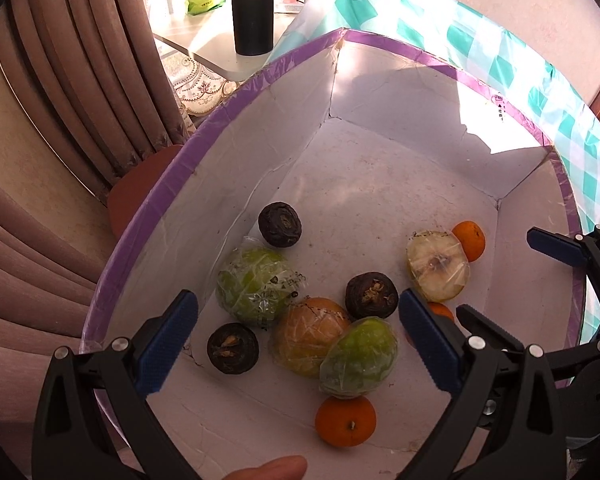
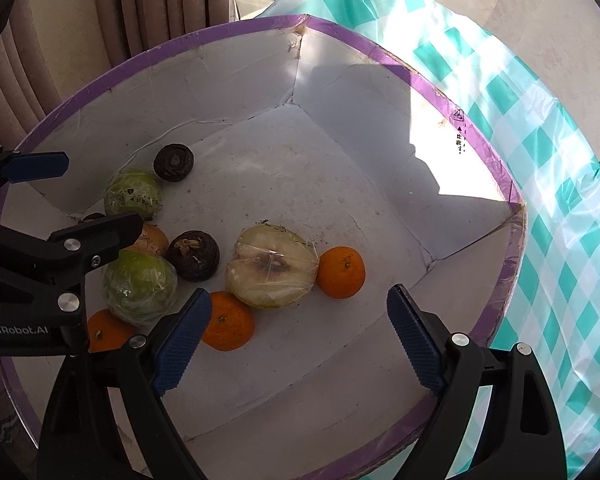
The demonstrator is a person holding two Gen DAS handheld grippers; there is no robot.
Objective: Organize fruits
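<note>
Table under a teal-and-white checked cloth, bearing a white cardboard box with a purple-taped rim. On the box floor lie wrapped green fruits, a wrapped cut pear, mandarins and dark wrinkled fruits (mostly clustered left).

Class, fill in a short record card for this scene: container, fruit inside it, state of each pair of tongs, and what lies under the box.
container: white box with purple rim
wrapped fruit: two green, one orange-brown, one cut half
tangerines: three
dark shrivelled fruit: three
left tongs: open, empty
right tongs: open, empty
underneath: teal checked cloth
</note>
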